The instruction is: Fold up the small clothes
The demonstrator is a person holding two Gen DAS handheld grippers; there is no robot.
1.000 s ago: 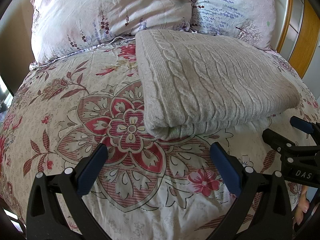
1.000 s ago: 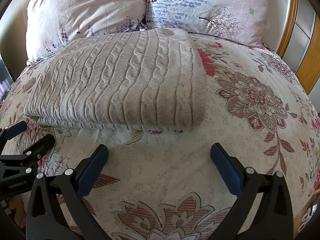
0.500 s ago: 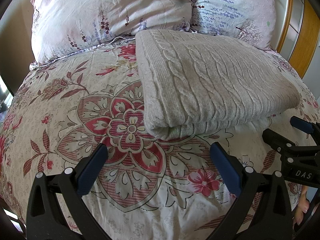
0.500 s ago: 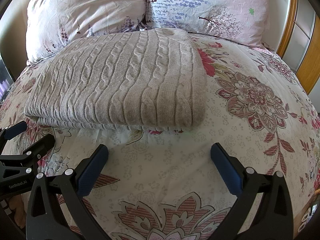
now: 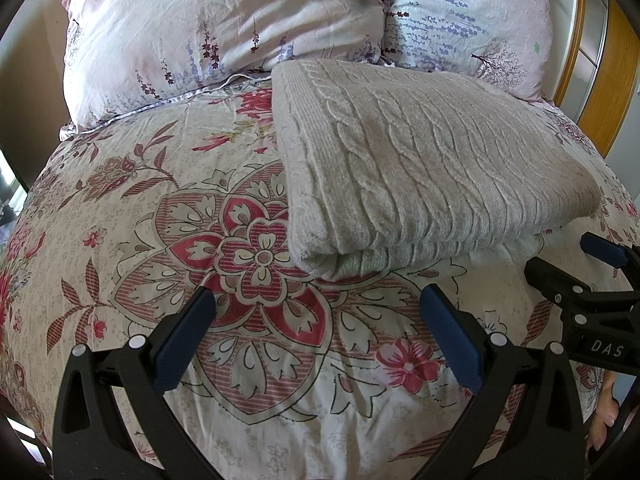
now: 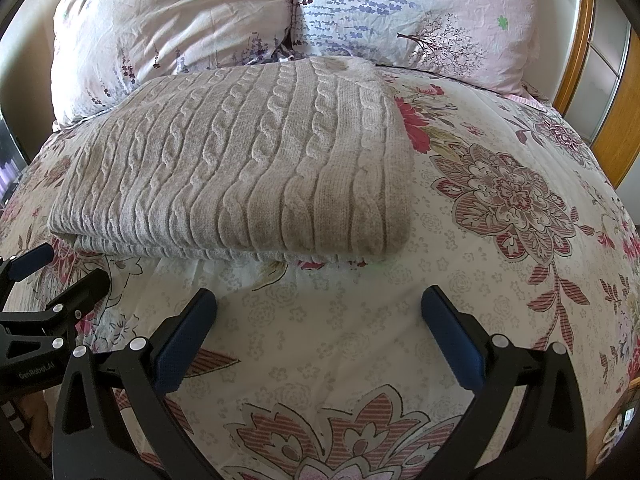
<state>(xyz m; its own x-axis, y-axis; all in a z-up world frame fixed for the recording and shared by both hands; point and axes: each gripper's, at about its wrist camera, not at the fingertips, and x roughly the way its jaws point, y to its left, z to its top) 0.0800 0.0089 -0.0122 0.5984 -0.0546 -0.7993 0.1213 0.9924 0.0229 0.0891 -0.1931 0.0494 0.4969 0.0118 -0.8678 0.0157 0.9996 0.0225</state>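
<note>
Though it already looks folded into a thick rectangle, the beige cable-knit sweater [image 5: 432,168] lies on the floral duvet [image 5: 168,216], its far end up against the two pillows [image 5: 224,28]. Its near edge shows stacked layers, and that edge runs crosswise in front of both my grippers. From the left wrist view the sweater sits ahead and to the right, its near left corner just beyond my left gripper [image 5: 316,332]. From the right wrist view it sits ahead and to the left, its near right corner up and left of my right gripper [image 6: 320,332]. So the bundle lies between my two hands, slightly beyond both, its cables running away from me toward the pillows.

Both pairs of jaws stand wide apart with nothing in them, hovering over bare duvet short of the sweater and not touching it. Neither hand seems clearly nearer; each faces its own corner of the near edge.

I judge the fold is finished or nearly so. If another fold is wanted, each gripper would need to reach forward and inward to its corner, taking all the layers together so that the stack does not slide apart.
</note>
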